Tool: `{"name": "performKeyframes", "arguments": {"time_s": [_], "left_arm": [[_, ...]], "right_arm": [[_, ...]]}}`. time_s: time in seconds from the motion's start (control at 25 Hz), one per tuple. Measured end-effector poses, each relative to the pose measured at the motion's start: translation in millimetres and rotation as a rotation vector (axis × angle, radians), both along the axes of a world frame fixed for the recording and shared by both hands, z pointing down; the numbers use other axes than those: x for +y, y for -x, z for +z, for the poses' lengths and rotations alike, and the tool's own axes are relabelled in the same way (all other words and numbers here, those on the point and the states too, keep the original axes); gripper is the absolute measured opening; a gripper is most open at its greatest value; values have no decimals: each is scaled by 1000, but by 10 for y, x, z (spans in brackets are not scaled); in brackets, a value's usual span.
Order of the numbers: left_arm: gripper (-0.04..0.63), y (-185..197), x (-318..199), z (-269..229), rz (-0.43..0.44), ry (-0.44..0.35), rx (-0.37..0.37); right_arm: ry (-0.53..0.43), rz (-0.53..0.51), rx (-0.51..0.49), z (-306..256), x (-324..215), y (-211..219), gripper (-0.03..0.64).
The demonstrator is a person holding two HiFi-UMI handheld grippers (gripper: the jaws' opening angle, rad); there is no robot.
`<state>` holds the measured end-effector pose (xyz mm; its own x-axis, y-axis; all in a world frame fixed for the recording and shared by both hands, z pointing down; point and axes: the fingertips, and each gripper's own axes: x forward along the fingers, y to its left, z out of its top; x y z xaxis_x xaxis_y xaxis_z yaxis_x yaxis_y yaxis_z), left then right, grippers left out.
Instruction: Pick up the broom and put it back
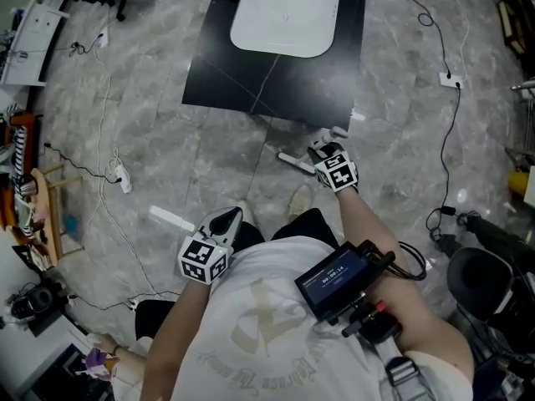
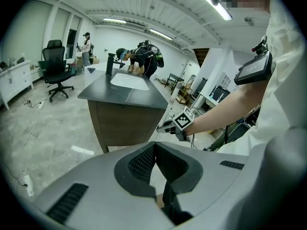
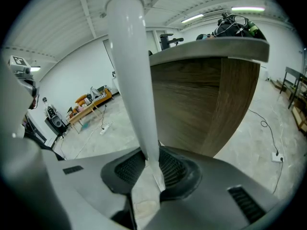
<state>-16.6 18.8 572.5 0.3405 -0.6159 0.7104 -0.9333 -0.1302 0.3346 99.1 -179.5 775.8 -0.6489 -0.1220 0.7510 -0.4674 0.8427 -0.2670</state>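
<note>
Broom (image 3: 135,75) handle, white and smooth, sat pinched between the jaws of the right gripper (image 3: 151,167). It rose from the pads past the top of that gripper's view, and its head showed in no view. Just behind the handle stood the counter (image 3: 211,104), its wood-grain side close to the jaws and its dark top overhanging. In the head view the right gripper was held out in front of the person, near the counter's closest corner, over the grey floor (image 1: 167,124). A white sink (image 1: 284,11) was set in the counter's dark top. The left gripper (image 2: 154,147) was held closer to the person's body, well apart from the broom. Its jaws were pressed together at the tips with nothing between them. A white strip (image 1: 170,218) lay on the floor, just beside the left gripper as the head view showed it. Cables (image 1: 104,174) trailed across the floor further left.
</note>
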Motion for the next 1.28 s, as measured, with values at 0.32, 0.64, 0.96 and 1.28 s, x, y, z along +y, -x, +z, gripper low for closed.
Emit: {"name": "performKeyframes", "arguments": {"time_s": [0.32, 0.64, 0.96, 1.28], "left_arm": [[12, 26, 61, -4, -43, 8, -11], [12, 30, 115, -15, -78, 6, -12], [12, -24, 159, -1, -93, 0, -6], [12, -127, 153, -2, -71, -14, 1]], "right_arm": [[15, 29, -4, 59, -196, 35, 100], [26, 51, -17, 83, -261, 19, 104], [31, 61, -12, 91, -240, -48, 189], [12, 92, -58, -115, -180, -166, 193]]}}
